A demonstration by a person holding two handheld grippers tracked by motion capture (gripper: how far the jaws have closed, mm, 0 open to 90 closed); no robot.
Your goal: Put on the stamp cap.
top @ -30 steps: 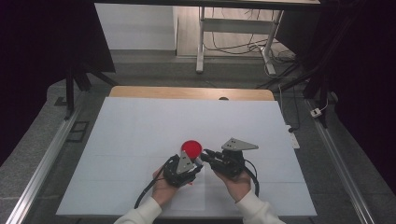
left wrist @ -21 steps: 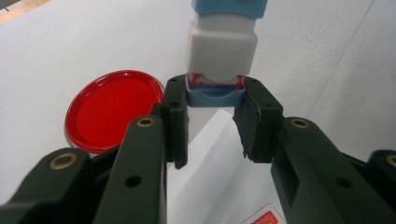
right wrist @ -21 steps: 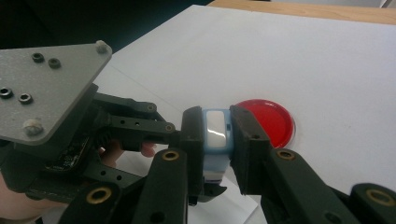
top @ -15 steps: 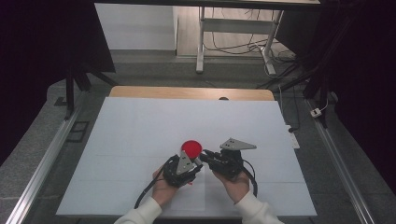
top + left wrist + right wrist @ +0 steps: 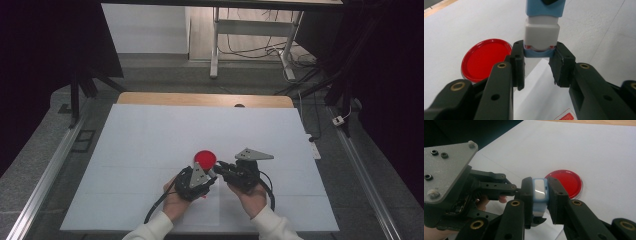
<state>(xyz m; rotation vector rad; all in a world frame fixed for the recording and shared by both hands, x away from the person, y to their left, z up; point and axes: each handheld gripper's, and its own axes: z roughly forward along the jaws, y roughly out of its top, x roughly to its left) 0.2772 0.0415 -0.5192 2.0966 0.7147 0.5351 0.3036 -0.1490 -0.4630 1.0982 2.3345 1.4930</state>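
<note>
A small blue-and-white block (image 5: 539,192) is held between both grippers, just above the white table (image 5: 150,130). In the right gripper view my right gripper (image 5: 539,188) is shut on its blue sides, white face up. In the left gripper view my left gripper (image 5: 539,52) pinches the block's (image 5: 542,32) lower blue end, while its upper blue end runs out of the frame's top. A round red dish (image 5: 205,159) lies flat on the table right behind the two grippers' tips; it also appears as the red dish (image 5: 485,58) left of my left jaws. From above, left gripper (image 5: 209,174) and right gripper (image 5: 219,168) meet tip to tip.
A white sheet with a small red label (image 5: 567,116) lies under the left gripper. The table's wooden far edge (image 5: 205,99) and metal rails (image 5: 50,170) bound the surface. Cables (image 5: 160,205) trail from the grippers toward the front edge. A white table frame (image 5: 250,30) stands beyond.
</note>
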